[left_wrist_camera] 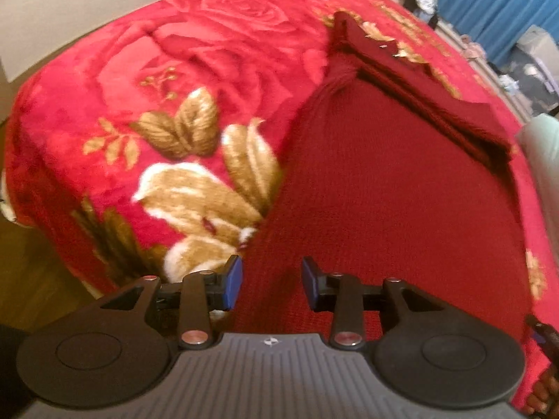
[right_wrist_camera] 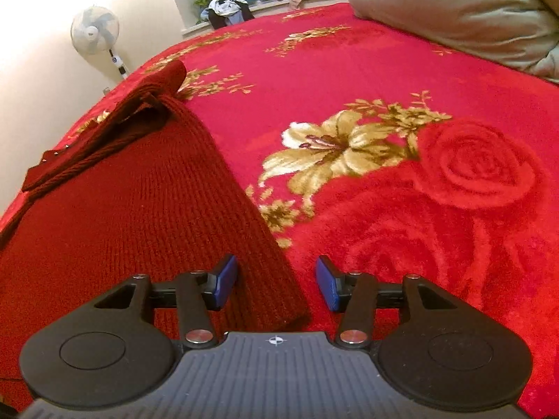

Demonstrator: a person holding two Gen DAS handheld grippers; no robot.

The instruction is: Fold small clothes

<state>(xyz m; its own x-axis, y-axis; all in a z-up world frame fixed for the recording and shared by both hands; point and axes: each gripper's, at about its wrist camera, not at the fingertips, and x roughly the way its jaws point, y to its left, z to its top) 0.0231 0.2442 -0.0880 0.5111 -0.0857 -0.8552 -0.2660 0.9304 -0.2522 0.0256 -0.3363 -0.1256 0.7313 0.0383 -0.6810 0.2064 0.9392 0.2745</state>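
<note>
A dark red knitted sweater (left_wrist_camera: 384, 192) lies flat on the red floral blanket (left_wrist_camera: 209, 52), its sleeves folded (left_wrist_camera: 419, 83) across the far end. My left gripper (left_wrist_camera: 271, 276) hovers just over the sweater's near left edge, open, its blue pads (left_wrist_camera: 236, 276) apart and pressing on nothing. In the right wrist view the same sweater (right_wrist_camera: 122, 209) fills the left half, with the folded sleeves (right_wrist_camera: 104, 139) at its top. My right gripper (right_wrist_camera: 276, 276) stands open above the sweater's near right corner; the knit edge runs under the gap, and neither pad (right_wrist_camera: 328, 286) presses on it.
A pale pillow or duvet (right_wrist_camera: 454, 10) lies at the blanket's (right_wrist_camera: 384, 87) far right. A standing fan (right_wrist_camera: 94, 31) is by the wall, and a clothes pile (right_wrist_camera: 227, 8) sits on the sill before blue curtains. The bed edge drops to wooden floor (left_wrist_camera: 28, 262).
</note>
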